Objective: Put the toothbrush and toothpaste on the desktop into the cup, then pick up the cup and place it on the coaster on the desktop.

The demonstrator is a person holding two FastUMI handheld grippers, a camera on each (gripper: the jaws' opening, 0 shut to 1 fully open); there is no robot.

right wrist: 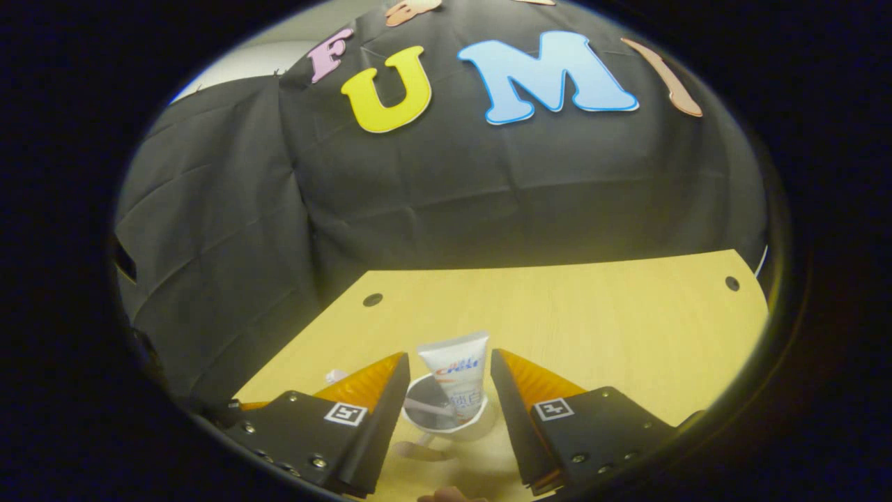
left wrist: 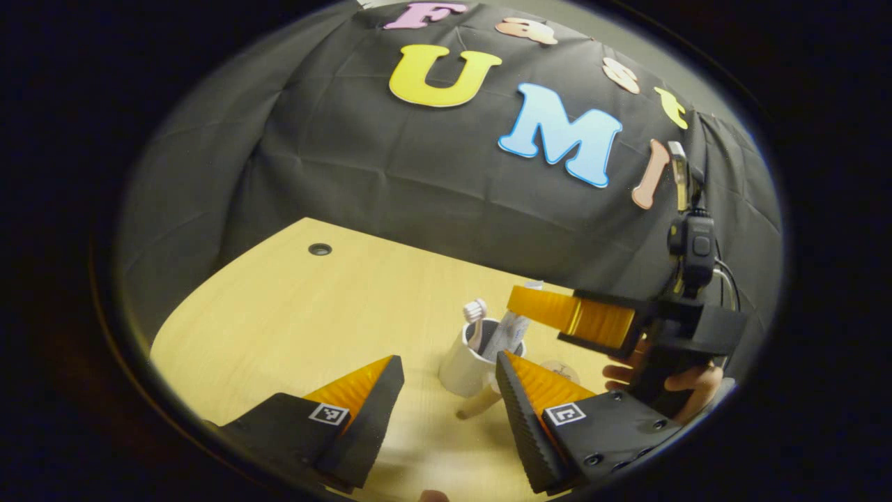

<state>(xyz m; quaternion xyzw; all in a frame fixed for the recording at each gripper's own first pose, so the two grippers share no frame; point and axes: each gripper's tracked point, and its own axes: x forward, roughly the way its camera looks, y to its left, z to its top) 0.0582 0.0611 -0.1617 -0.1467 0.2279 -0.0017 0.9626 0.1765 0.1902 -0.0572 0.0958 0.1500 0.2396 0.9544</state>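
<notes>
Your left gripper (left wrist: 446,380) sits at the bottom of the left gripper view with its two fingers spread wide and nothing between them. Just past its right finger, at lower centre of that view, stands the white cylindrical cup (left wrist: 465,364) on the pale wooden desktop (left wrist: 293,321). The toothbrush with its white bristled head (left wrist: 475,312) rises out of the cup on the left side, and the white toothpaste tube (left wrist: 513,328) leans out beside it on the right. A round, pale coaster (left wrist: 561,369) peeks out low right, close behind the cup and partly hidden by your finger.

Your right gripper (right wrist: 448,380) is at the bottom of the right gripper view, its fingers parted and standing either side of the toothpaste tube (right wrist: 458,373) without pressing on it; the tube stands upright in the cup (right wrist: 446,418), whose rim lies low between the fingers. The toothbrush handle (right wrist: 426,406) crosses the cup's inside.

In the left gripper view the same right gripper (left wrist: 557,314) hangs at centre right, above and right of the cup, with your hand (left wrist: 669,380) wrapped round its black handle. A small dark hole (left wrist: 320,249) marks the desktop at upper left.
</notes>
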